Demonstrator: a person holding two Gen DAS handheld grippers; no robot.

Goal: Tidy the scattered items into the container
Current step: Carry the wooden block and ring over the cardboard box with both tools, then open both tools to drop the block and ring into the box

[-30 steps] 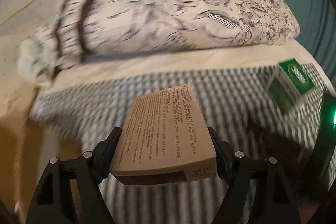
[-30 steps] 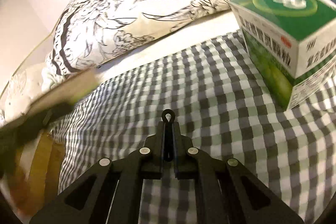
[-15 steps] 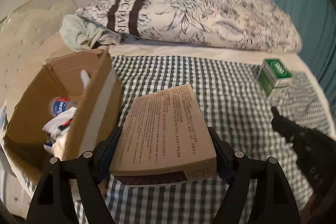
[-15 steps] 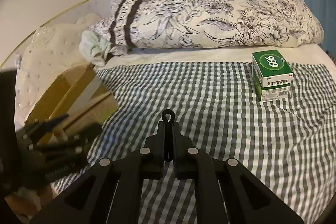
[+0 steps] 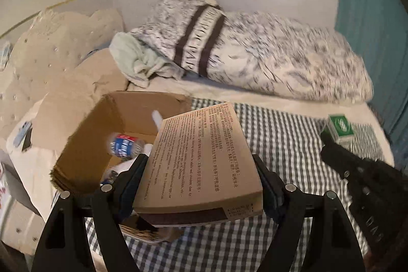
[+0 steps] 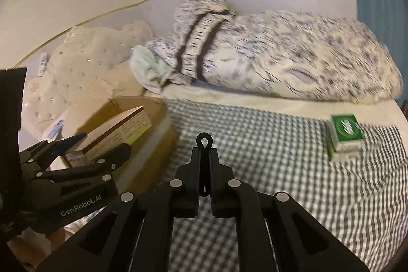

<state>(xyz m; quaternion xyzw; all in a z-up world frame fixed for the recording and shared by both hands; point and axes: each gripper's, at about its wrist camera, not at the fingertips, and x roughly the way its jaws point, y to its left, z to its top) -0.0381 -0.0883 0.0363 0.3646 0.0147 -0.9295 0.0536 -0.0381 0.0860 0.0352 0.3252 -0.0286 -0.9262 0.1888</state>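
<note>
Hiding half the cardboard container point(image 5: 84, 144), tan box point(image 5: 204, 159) clamped in left claw point(image 5: 201, 185); right claw point(image 6: 204, 165) together.

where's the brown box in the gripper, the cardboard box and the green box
brown box point(image 5: 204, 159): left wrist view, middle of its printed top face
cardboard box point(image 5: 84, 142): left wrist view, its near side wall
green box point(image 6: 345, 135): right wrist view, its green top face
</note>
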